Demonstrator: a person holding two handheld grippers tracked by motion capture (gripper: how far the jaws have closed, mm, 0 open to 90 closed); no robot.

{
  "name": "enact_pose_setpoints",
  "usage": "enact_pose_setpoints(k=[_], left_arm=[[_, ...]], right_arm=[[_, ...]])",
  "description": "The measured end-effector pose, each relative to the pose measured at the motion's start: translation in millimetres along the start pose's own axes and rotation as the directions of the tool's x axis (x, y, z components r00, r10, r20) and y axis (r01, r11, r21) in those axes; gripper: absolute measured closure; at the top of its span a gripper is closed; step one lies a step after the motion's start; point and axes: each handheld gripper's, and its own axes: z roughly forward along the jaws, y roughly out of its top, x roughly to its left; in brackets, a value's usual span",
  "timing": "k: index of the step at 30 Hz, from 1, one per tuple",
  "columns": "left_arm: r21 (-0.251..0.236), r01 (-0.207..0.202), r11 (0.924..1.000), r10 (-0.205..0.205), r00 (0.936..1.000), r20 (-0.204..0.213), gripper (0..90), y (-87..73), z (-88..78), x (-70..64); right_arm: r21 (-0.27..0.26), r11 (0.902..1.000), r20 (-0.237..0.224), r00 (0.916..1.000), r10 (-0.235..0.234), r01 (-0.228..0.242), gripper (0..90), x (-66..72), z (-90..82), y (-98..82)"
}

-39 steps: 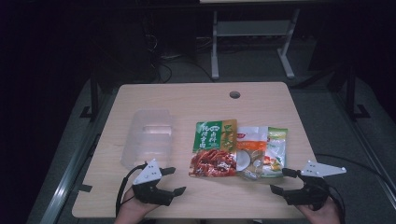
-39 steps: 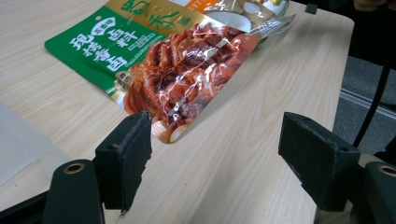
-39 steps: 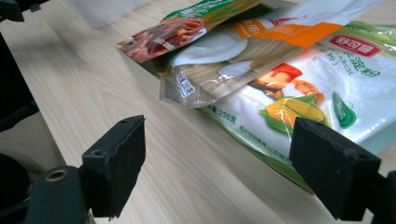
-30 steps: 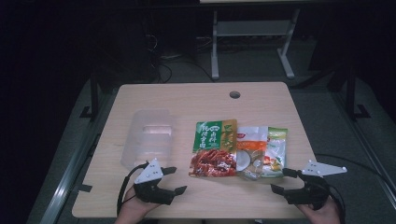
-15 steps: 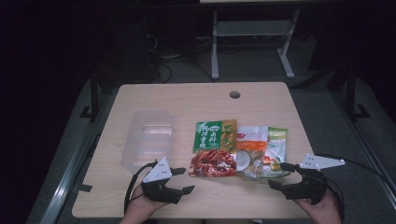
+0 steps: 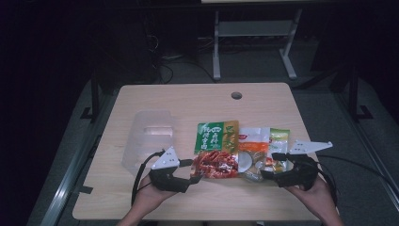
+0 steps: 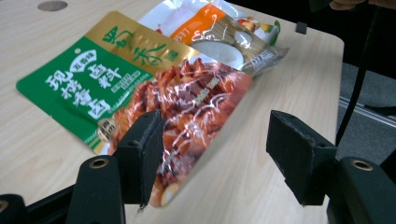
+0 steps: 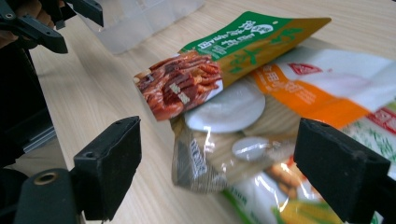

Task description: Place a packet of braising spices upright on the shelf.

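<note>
Left gripper view: the green-and-gold foil pouch printed with red meat [image 7: 140,88] lies flat on my pale wooden table [image 7: 32,149], its near corner between my left gripper [image 6: 193,171]'s jaws, which have just been narrowing yet stand parted, the pads not pressing it. Beside it, partly under its edge, lies the clear-and-orange noodle packet [image 6: 258,150]. From the high view my right gripper [image 6: 268,165] hovers at that packet's near end, jaws wide apart and holding nothing. To the pouch's left sits a clear plastic tub [image 6: 148,136]. A round cable hole [image 6: 236,95] marks the table's far edge.
</note>
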Motion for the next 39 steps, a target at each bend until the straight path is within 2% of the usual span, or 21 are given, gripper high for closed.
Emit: enact_pose_setpoints(k=[6,7,12,16,17,19,22,25,27,32,35,39], left_arm=[[0.004,-0.002,1.0000,0.002,1.0000,0.007,36.8,6.5,11.3,0.7],[0.008,0.001,1.0000,-0.001,1.0000,0.009,37.1,6.9,14.1,0.6],[0.041,0.003,0.9991,-0.004,0.9999,0.011,38.7,6.6,28.6,3.1],[0.054,-0.016,0.9984,0.016,0.9999,0.005,40.5,7.0,36.0,6.8],[0.055,0.004,0.9985,-0.004,1.0000,0.006,41.1,6.6,40.4,7.9],[0.056,0.010,0.9984,-0.010,0.9999,0.009,41.2,6.5,43.9,10.0],[0.054,0.008,0.9985,-0.009,0.9999,0.005,42.5,6.8,47.0,11.4],[0.070,0.018,0.9974,-0.019,0.9998,0.001,43.6,6.0,53.8,12.3],[0.075,0.020,0.9969,-0.021,0.9998,0.003,45.2,6.2,57.1,12.9],[0.079,0.014,0.9968,-0.015,0.9999,0.005,49.3,6.2,62.9,14.9],[0.107,0.013,0.9942,-0.013,0.9999,0.000,50.8,4.1,68.2,17.0],[0.115,0.021,0.9932,-0.021,0.9998,-0.001,56.5,3.0,71.8,17.4]], right_arm=[[0.029,0.9996,-0.013,0.9999,0.006,-0.006,14.5,-7.4,11.5,14.9],[0.034,0.9994,-0.018,0.9998,0.004,-0.004,14.6,-9.5,17.3,23.2],[0.050,0.9986,-0.025,0.9996,-0.013,0.014,14.8,-12.3,29.7,41.7],[0.079,0.9967,-0.028,0.9995,-0.017,0.019,15.8,-12.7,38.1,53.1],[0.089,0.9955,-0.032,0.9990,-0.031,0.034,16.7,-13.3,43.0,60.7],[0.093,0.9952,-0.032,0.9991,-0.027,0.030,16.7,-13.9,45.7,66.2],[0.092,0.9950,-0.033,0.9989,-0.034,0.037,16.7,-16.2,48.7,71.5],[0.119,0.9925,-0.037,0.9990,-0.024,0.028,18.0,-20.1,54.9,79.2],[0.113,0.9933,-0.037,0.9990,-0.023,0.027,18.2,-22.9,57.2,80.9],[0.142,0.9897,-0.030,0.9994,-0.017,0.021,18.4,-27.4,63.6,88.3],[0.151,0.9883,-0.025,0.9995,-0.017,0.021,20.0,-29.5,67.6,97.0],[0.168,0.9857,-0.016,0.9998,-0.012,0.015,20.9,-31.3,73.8,104.6]])
